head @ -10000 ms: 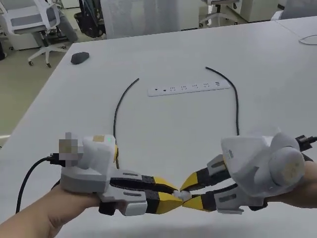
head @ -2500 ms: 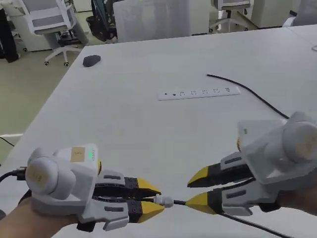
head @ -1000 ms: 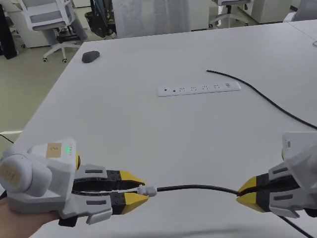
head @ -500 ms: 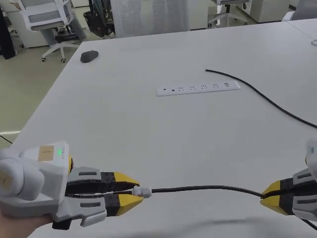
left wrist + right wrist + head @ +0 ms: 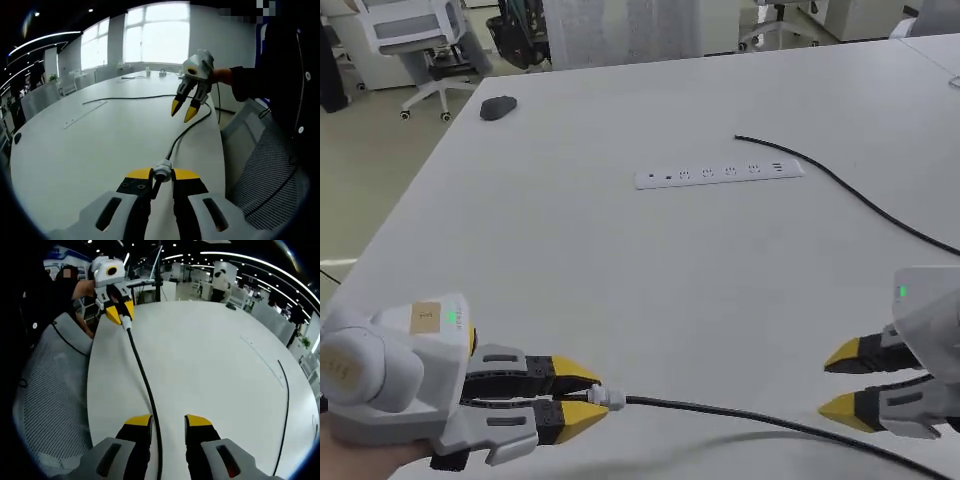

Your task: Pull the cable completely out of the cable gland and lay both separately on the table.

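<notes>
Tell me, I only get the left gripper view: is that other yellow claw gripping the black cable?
Observer: No. In the right gripper view the right gripper stands open, and the cable merely runs between its jaws.
Visitor: What sits behind my own claw, where this camera cannot look?
Observer: In the head view, the left gripper, shut on the cable gland, has a white body with a small green light lit on top.
</notes>
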Motion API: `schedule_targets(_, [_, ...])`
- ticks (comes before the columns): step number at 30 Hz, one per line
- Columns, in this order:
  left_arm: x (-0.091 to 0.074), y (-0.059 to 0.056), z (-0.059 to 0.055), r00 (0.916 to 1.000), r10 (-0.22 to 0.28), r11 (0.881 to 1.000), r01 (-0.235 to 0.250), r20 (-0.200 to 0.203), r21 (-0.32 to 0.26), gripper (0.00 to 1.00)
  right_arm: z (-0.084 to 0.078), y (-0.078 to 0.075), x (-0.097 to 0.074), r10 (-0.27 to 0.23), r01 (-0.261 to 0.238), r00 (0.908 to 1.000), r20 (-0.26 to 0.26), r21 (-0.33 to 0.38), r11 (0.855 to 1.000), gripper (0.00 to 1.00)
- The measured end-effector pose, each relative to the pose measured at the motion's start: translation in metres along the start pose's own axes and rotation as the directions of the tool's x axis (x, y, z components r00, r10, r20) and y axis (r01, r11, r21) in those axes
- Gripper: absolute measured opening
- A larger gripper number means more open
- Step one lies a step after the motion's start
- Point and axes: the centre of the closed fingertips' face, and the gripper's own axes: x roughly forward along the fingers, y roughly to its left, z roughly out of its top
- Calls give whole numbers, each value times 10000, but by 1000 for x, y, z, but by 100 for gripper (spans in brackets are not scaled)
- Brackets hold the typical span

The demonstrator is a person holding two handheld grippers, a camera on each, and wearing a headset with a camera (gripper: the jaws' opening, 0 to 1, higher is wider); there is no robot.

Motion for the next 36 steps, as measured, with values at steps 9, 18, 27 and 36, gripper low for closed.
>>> schedule_targets(9, [2,-4,9,9997,-119,9999,119,199,2,15,70,46,51,1715,-1595,9811,896,-1275,9789,17])
schedule_targets(18, [0,-4,7,9996,-136,9999,136,238,-4,15,86,61,79,2309,-2130,9696,813,-1843,9595,12])
schedule_targets(27, [-6,-4,2,9995,-35,10000,37,324,-43,15,86,69,81,2466,-2289,9675,552,-2223,9477,0])
schedule_targets(36, [-28,-2,-11,9974,462,9982,-439,558,-416,15,78,72,79,2398,-2308,9708,97,-2361,9439,0])
